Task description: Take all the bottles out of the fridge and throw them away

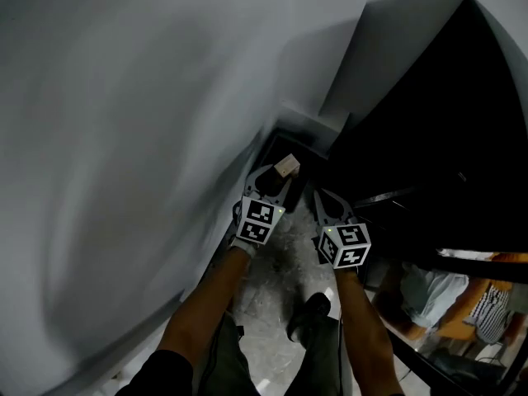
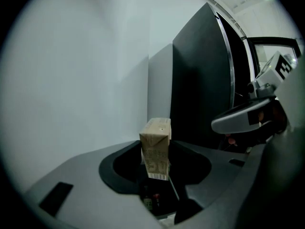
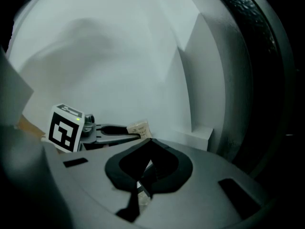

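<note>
Beige carton (image 2: 155, 149) x1, prob. in L tongs (image 2: 157, 178)

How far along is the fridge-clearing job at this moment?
Done: one carton is out, beside the dark fridge. In hand: the left gripper grips it; the right gripper is shut, empty. Left: throwing it away; the fridge's inside is hidden, so remaining bottles cannot be told.

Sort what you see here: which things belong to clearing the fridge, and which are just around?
Job: left gripper, shut on a small beige carton; right gripper, shut, empty; black fridge.
Just there: white wall; speckled floor; person's dark shoe.
</note>
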A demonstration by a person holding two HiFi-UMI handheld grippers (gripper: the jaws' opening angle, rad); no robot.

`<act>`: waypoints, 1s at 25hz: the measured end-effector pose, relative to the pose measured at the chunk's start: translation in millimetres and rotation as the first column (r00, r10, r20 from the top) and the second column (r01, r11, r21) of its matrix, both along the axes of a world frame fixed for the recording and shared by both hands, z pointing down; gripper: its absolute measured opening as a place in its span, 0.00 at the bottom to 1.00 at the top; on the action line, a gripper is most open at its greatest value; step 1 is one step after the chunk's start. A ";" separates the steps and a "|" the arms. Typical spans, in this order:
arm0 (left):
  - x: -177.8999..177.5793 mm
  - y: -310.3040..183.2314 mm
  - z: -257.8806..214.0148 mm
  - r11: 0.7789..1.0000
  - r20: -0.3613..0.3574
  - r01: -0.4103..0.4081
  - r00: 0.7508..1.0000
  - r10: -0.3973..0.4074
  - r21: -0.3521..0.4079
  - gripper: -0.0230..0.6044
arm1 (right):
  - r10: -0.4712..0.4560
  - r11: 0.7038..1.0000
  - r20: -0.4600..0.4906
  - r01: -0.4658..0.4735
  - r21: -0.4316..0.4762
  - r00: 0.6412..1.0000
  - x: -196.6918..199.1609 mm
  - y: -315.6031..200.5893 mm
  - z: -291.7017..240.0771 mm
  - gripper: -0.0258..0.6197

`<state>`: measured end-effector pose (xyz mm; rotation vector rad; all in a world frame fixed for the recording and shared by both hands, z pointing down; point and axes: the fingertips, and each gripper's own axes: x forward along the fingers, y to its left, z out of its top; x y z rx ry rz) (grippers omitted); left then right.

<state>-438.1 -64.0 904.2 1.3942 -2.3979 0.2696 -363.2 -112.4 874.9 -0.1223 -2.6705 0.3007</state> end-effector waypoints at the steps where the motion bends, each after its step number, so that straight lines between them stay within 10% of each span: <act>1: -3.8 -4.3 3.0 1.000 -0.003 0.001 1.000 -0.001 0.002 0.32 | -0.003 1.000 0.005 0.003 0.003 1.000 -0.5 -1.9 1.4 0.05; 12: 0.8 -1.0 -31.9 1.000 -0.036 0.007 0.999 -0.007 0.005 0.38 | 0.026 1.000 -0.011 -0.026 -0.008 1.000 28.7 -16.8 -33.8 0.05; 25: 85.9 94.0 -297.3 0.988 -0.062 -0.008 0.998 0.018 0.153 0.05 | 0.109 0.993 0.021 -0.108 -0.042 0.994 83.6 55.9 -260.1 0.05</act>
